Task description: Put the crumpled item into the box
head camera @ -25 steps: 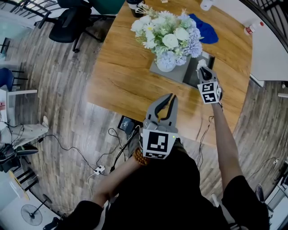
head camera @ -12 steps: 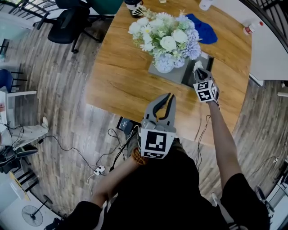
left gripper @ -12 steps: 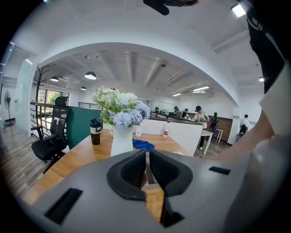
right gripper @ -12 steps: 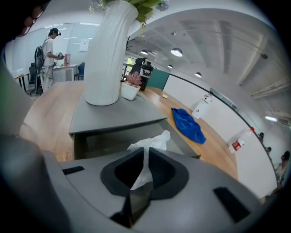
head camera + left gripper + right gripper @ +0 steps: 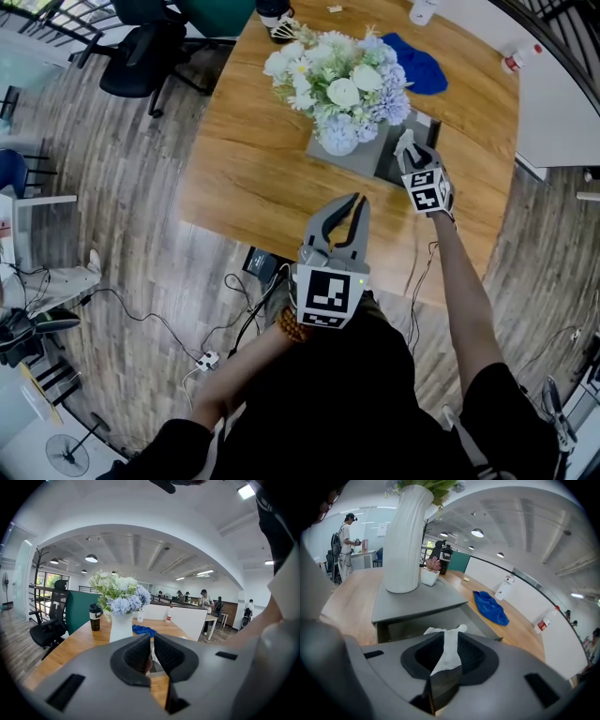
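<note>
Our right gripper (image 5: 409,150) has its fingers (image 5: 476,657) clenched on the crumpled item (image 5: 450,648), a white wad of what looks like tissue or thin paper. It is pinched at its middle, and a twisted tuft sticks out past the fingertips. Just beyond and below those tips lies the open cavity of the grey box (image 5: 417,623). The white vase (image 5: 405,536) stands further off, to the left of the fingers, on the box's flat grey top. A blue cloth (image 5: 490,606) lies on the tabletop (image 5: 253,169) well beyond the fingers, to their right.

We judge the item very light, soft and easily squashed. It should not slip, but it may cling to a pad once we let go. The present hold across its bulk looks sound, and we would not shift it. The loose tuft could snag on the box rim, so the tips should be well over the cavity before opening.

Our left gripper (image 5: 349,208) hangs back near our body, off the near edge of the tabletop. Its fingers (image 5: 136,656) are drawn almost together with nothing gripped
</note>
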`<state>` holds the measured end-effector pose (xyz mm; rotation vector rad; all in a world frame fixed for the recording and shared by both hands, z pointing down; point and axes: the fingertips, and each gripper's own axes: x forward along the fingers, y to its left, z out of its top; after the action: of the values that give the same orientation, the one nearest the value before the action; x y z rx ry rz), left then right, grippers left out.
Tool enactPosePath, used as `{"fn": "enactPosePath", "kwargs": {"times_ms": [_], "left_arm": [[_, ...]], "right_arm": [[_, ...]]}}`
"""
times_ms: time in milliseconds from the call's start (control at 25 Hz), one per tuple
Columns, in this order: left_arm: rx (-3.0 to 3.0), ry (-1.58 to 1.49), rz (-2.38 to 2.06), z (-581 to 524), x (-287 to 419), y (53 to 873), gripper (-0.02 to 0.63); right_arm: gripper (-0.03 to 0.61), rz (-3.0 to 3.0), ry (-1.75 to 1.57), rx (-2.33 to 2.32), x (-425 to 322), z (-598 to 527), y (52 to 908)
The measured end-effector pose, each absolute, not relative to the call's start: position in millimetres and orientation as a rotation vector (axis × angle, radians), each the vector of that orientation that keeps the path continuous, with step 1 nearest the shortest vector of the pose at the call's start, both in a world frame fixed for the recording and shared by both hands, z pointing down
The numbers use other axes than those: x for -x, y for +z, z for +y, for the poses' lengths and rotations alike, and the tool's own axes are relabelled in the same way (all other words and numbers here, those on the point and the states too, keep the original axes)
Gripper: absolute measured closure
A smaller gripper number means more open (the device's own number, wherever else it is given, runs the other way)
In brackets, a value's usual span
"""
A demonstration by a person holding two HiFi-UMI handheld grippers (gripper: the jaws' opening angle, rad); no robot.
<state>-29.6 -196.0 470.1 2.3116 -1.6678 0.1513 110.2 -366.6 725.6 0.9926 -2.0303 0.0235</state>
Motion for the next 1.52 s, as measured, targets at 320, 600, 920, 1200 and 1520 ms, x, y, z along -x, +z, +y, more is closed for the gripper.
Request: {"fn": "enactPosePath", "kwargs": {"times_ms": [320,600,920,1200,1520], "left_arm": [[-2.403,0.136,-1.646,-203,11,450,0.571],[-2.476,0.069,-1.671,-213,-5,416,0.571],[-2.532,-0.047,-1.721,-223,-28,374,0.571],[-2.563,-0.100,-1.738,-227,-39,358,0.571],[-2.640,-0.158,-1.761,-225,-49,329,0.571]], "right_arm": [[0.479,-2.105,-0.085,-1.011,-112,-376,664],[0.479,-2.210,-0.271,-1.096,-104,-389,559],[0.479,-2.413,-0.289,-1.261,-112,-380,433],[0.484,-2.516,-0.377,-1.391,-130,-343,352],[0.524,-2.630,-0.513,-1.547,-137,-292,281]]}}
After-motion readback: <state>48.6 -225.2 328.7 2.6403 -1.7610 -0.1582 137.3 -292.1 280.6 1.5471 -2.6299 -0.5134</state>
